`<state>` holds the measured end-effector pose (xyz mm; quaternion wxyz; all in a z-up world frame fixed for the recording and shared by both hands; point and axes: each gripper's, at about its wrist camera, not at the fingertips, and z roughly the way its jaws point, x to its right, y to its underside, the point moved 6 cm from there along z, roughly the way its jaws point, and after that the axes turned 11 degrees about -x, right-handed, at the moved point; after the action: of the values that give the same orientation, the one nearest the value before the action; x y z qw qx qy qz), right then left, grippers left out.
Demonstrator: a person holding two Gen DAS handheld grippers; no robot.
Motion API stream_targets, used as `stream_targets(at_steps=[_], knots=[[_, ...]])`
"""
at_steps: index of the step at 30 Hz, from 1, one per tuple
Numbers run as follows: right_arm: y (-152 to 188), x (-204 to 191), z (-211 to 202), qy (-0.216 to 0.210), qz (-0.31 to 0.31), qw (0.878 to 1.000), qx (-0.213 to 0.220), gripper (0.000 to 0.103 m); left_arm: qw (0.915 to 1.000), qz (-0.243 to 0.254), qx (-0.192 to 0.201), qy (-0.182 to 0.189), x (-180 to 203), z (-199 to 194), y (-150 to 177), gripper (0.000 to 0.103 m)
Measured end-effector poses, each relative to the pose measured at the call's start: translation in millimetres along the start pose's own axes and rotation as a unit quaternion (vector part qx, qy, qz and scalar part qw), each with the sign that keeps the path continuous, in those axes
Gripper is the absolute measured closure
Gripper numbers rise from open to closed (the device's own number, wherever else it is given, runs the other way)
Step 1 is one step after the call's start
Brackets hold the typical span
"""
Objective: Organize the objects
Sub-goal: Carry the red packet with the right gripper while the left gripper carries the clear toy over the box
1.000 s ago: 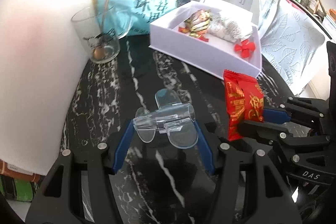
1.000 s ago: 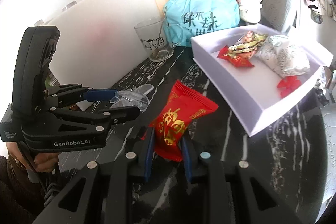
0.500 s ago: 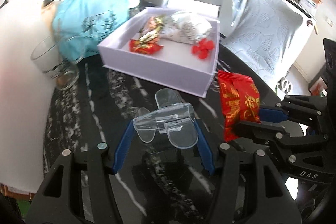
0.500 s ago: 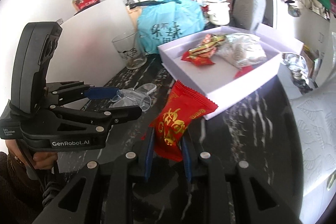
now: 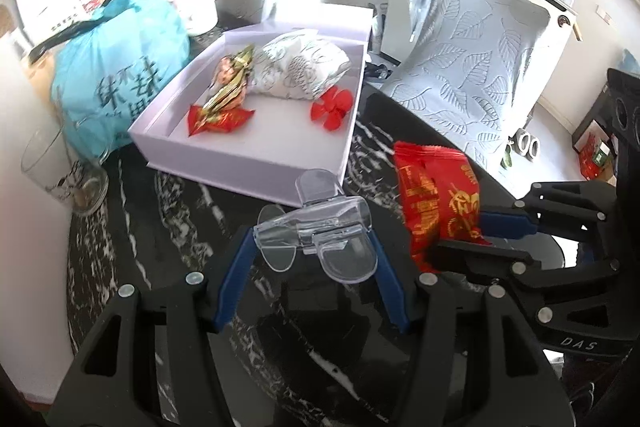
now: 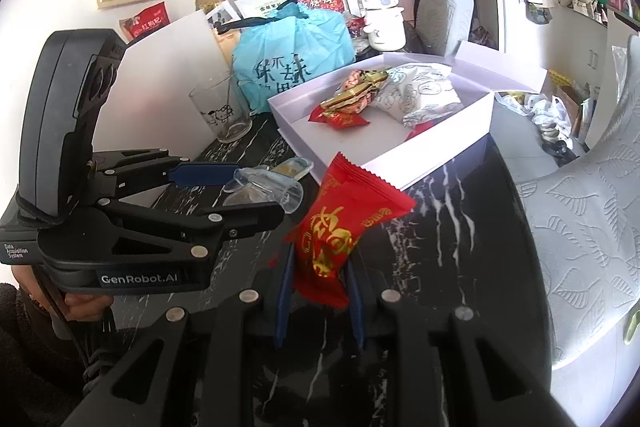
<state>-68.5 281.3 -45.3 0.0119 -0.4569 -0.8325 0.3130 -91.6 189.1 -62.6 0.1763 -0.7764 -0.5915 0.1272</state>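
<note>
Both pairs of tongs are loaded and carried above the black marbled tabletop [image 5: 132, 227], so the step in hand looks like the carry toward the white box [image 5: 240, 163], which sits in the upper middle of both views.

The left tongs [image 5: 312, 247] are closed on a clear plastic clip [image 5: 320, 231], which spans the gap between the blue pads at lower centre of the left view. The right tongs [image 6: 318, 287] are closed narrowly on the lower end of a red snack packet [image 6: 344, 223], whose top leans toward the box's near corner.

The box already holds a gold-and-red wrapped sweet [image 5: 228, 87], a white printed pouch [image 5: 300, 67] and a small red bow [image 5: 332, 107]; bare floor remains along its near side.

Next, each load probably needs lifting over the near wall, then lowering onto that free area before the tongs open. The packet is floppy and may sag against the rim.
</note>
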Motion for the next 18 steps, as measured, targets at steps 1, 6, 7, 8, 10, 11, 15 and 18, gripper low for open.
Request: stream_targets(at_steps=[1,6,7,8,10,11,15,18], knots=[[-1,1,0,0.0,0.0,1.0,0.0,0.078,1.0,0.002,0.0,0.0,1,0,-2,0.046],[-11,8,0,0.005,-0.001,1.0,0.0,0.078,1.0,0.008,-0.001,0.0,1,4,-16,0.046],[-14,10,1,0.007,-0.003,1.0,0.0,0.078,1.0,0.008,-0.001,-0.003,-1,5,-20,0.046],[-16,10,1,0.007,-0.004,1.0,-0.001,0.078,1.0,0.008,-0.001,-0.005,-2,5,-23,0.046],[-22,12,3,0.007,-0.007,1.0,-0.002,0.078,0.9999,0.008,0.002,-0.007,-6,6,-30,0.046],[-25,13,4,0.006,-0.009,1.0,-0.002,0.078,0.9999,0.008,0.003,-0.008,-7,5,-33,0.046],[-40,15,7,0.005,-0.018,1.0,-0.002,0.078,0.9998,0.009,0.012,-0.012,-14,4,-47,0.046],[-53,17,7,0.013,-0.028,1.0,0.001,0.078,0.9998,0.008,0.015,-0.011,-20,5,-55,0.046]])
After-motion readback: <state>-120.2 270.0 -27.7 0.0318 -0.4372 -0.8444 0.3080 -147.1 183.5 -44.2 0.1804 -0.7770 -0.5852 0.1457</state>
